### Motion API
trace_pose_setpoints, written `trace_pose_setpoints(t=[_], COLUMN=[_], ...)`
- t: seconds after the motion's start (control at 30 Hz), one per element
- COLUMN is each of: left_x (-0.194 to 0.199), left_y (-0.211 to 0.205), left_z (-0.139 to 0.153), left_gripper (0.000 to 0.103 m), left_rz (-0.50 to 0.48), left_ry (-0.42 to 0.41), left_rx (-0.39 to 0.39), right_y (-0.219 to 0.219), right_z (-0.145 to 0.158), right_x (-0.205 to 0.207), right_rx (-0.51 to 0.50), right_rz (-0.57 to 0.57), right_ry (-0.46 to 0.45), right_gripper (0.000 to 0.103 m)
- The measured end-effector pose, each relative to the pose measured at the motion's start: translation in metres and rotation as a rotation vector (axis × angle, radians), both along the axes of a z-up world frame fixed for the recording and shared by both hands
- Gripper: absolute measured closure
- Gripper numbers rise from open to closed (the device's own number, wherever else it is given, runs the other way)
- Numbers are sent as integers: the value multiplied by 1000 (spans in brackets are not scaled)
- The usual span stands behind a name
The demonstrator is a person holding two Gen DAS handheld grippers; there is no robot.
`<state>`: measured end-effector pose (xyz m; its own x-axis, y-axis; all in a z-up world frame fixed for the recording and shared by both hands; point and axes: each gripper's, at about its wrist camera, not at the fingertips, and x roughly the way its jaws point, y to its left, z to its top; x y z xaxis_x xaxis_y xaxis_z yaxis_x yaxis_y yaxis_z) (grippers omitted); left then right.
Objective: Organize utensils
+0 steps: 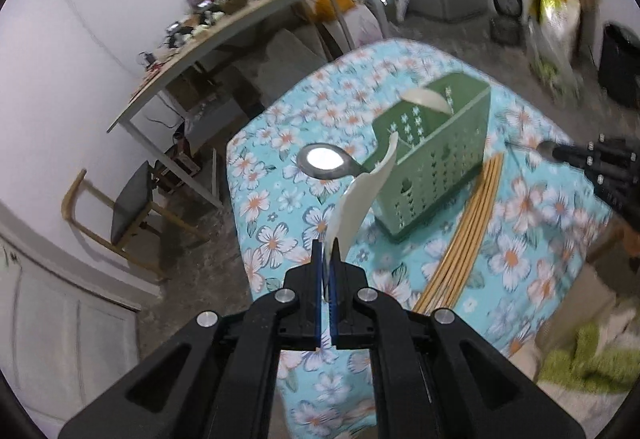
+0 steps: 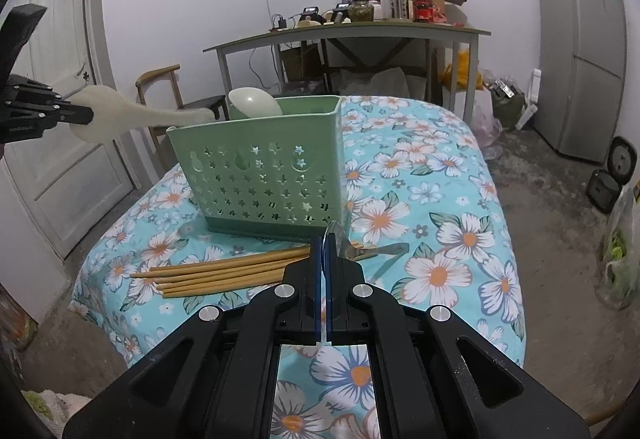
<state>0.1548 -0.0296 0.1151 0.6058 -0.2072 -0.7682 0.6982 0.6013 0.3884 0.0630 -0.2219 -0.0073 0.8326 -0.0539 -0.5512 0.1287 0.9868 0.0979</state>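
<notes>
The left gripper [image 1: 329, 245] is clamped on a white rice paddle [image 1: 362, 195] at frame centre. The paddle looks light, stiff and smooth, so it may slip; the handle is best to take. The right gripper [image 2: 323, 241] pinches a metal spoon [image 2: 352, 249]. The green caddy [image 2: 260, 167] in the middle holds one pale spoon [image 2: 254, 102]; the chopsticks [image 2: 224, 273] lie beside it.

No text, label or number is legible; small print on the left gripper [image 2: 48, 111] at nine o'clock is blurred.
</notes>
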Motion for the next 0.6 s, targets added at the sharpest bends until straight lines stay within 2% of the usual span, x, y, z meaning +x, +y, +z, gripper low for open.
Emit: trace_pose_setpoints(t=[0.1,0.27,0.53,0.6], left_x=[5,19,50,61], left_y=[-10,-27,-50,-52], left_z=[-4,-2,15,21], left_gripper=[101,101,100,100], left_rz=[-18,-40,-30,-11], left_ry=[-8,39,111,125], left_rx=[84,127,64,-9], right_y=[-2,-7,-12,-13], right_z=[0,1,3,3], right_x=[-1,-2,-4,-4], right_rx=[6,26,42,48], right_rz=[-1,-1,-14,-16], right_ry=[-6,-14,-22,-22], right_gripper=[103,103,103,103])
